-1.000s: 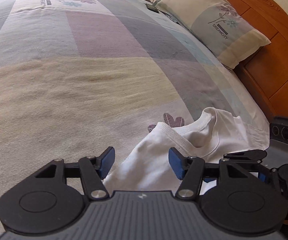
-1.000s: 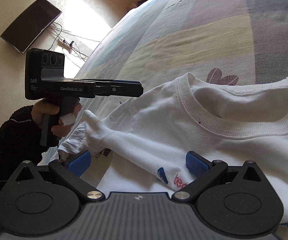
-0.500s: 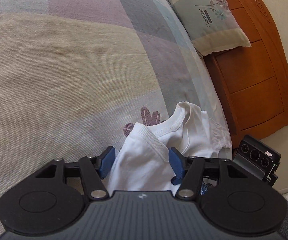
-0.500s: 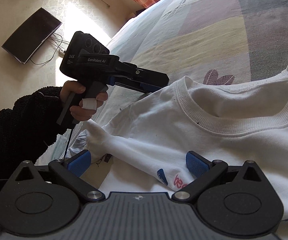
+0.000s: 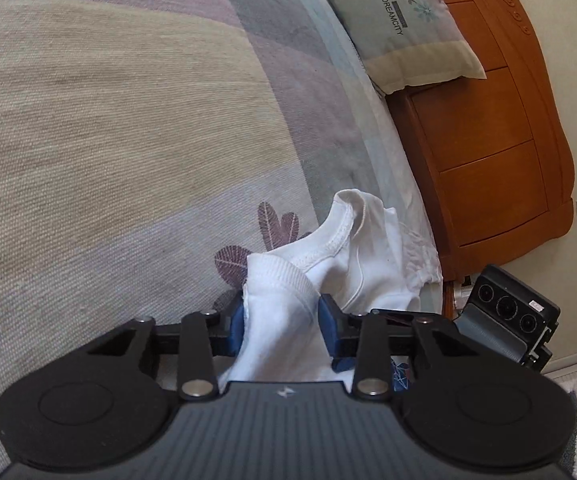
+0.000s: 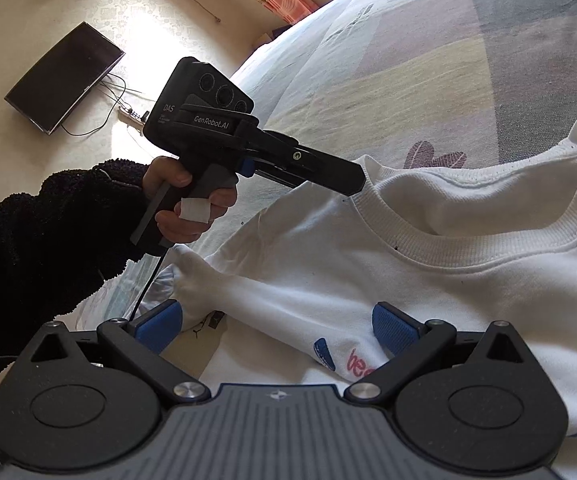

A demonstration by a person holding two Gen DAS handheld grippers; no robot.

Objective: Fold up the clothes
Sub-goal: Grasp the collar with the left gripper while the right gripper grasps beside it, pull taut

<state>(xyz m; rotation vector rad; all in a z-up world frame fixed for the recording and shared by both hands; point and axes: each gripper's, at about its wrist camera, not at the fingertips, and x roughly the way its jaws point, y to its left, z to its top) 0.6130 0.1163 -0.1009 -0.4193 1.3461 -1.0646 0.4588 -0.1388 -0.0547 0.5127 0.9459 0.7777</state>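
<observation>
While the bed is filling most of both views with its patchwork cover of beige, mauve and grey blocks, a wooden headboard is standing at its far right end in the left wrist view, with a pillow printed with flowers leaning against it. On the floor beyond the bed, seen from the right wrist camera, a dark flat screen is lying with cables trailing from it.

A white sweatshirt is lying near the bed's edge, its ribbed collar facing up and a sleeve lying across the front, where a bit of red and blue print is showing.

The left gripper is pinching the sweatshirt at the collar's edge, its blue pads pressed against a bunched fold of white fabric from both sides; in the right wrist view its nose is touching the collar. A hand in a black fleece sleeve is squeezing its handle, one finger wrapped in white tape.

The right gripper is hovering low over the sleeve with its jaws spread wide, gripping nothing; the sleeve is passing between the blue pads.
</observation>
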